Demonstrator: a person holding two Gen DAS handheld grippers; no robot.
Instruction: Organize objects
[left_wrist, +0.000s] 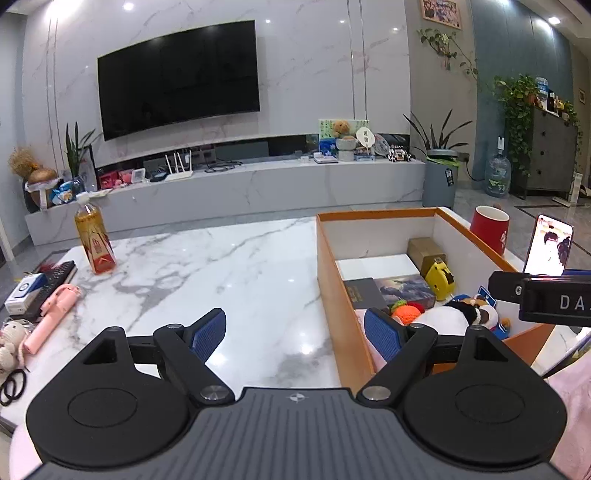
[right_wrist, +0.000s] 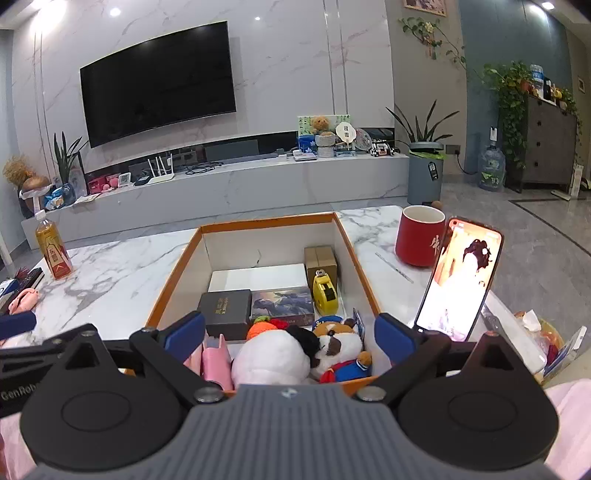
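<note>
Orange-rimmed box (right_wrist: 177, 273) sits on the marble table (left_wrist: 221, 266), holding a yellow tape measure (right_wrist: 325, 295), dark boxes and plush toys (right_wrist: 306, 350). Right gripper (right_wrist: 291, 334) hangs over its near end, jaws spread wide, empty. Left gripper (left_wrist: 295, 334), likewise wide and empty, straddles the box's left wall. At its 9 o'clock lie a pink stick (left_wrist: 51, 314) and a tea bottle (left_wrist: 95, 240); a red mug (right_wrist: 419, 236) and phone (right_wrist: 460, 277) stand at the right gripper's 2 o'clock.
</note>
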